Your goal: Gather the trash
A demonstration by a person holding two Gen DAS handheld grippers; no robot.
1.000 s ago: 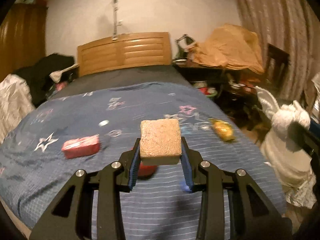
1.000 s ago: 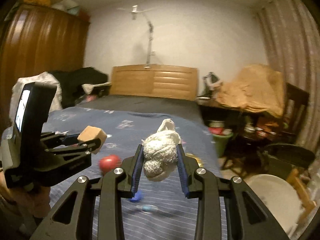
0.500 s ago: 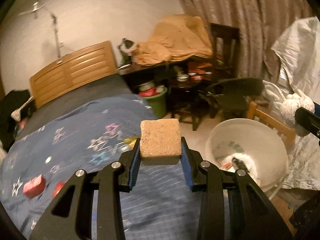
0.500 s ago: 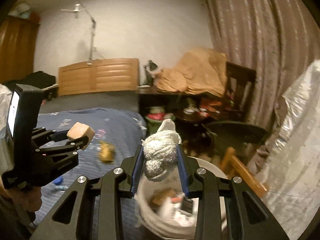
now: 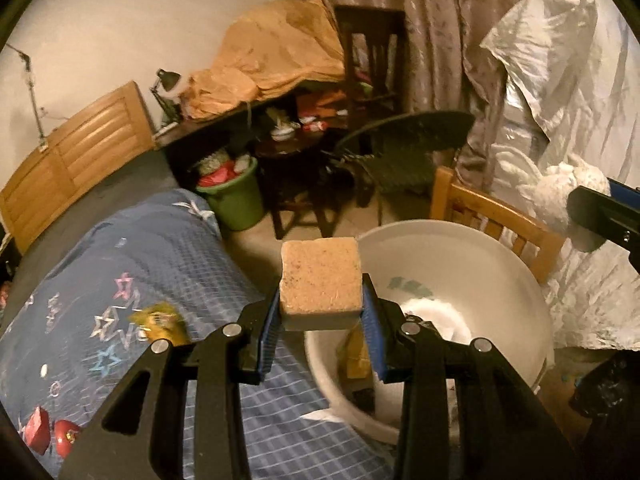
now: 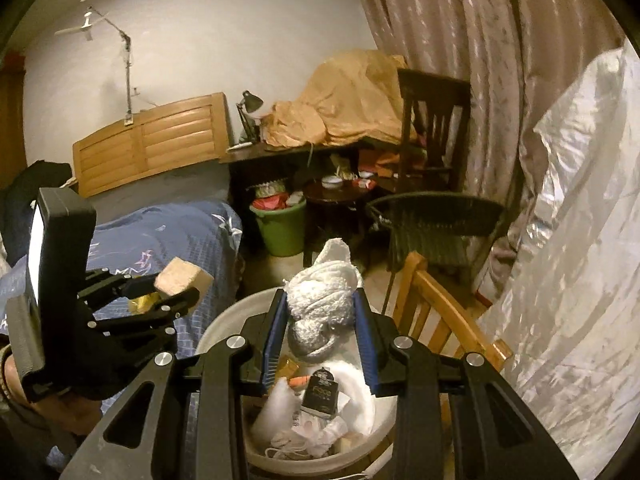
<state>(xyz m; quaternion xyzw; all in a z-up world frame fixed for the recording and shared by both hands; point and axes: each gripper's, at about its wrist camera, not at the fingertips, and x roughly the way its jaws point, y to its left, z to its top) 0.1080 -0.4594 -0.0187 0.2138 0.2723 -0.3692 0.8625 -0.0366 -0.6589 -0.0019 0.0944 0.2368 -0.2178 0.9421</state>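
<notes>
My left gripper (image 5: 320, 316) is shut on a tan sponge block (image 5: 320, 280) and holds it in the air at the near left rim of a white basin (image 5: 500, 248). My right gripper (image 6: 320, 312) is shut on a crumpled white cloth wad (image 6: 320, 292) and holds it above the same basin (image 6: 216, 328), which has several pieces of trash in it. The left gripper with the block (image 6: 182, 280) shows at the left of the right wrist view. A yellow wrapper (image 5: 160, 322) lies on the blue bed cover (image 5: 120, 280).
A red box (image 5: 38, 434) and a red round object (image 5: 66, 442) lie on the bed at lower left. A wooden chair (image 6: 440, 320) stands behind the basin. A green bucket (image 6: 280, 228), a dark chair (image 6: 436, 220) and a silvery cover (image 6: 580, 280) are nearby.
Both grippers have swung right from over the bed to the basin beside it, each still holding its object. The basin now lies right under the right gripper.
</notes>
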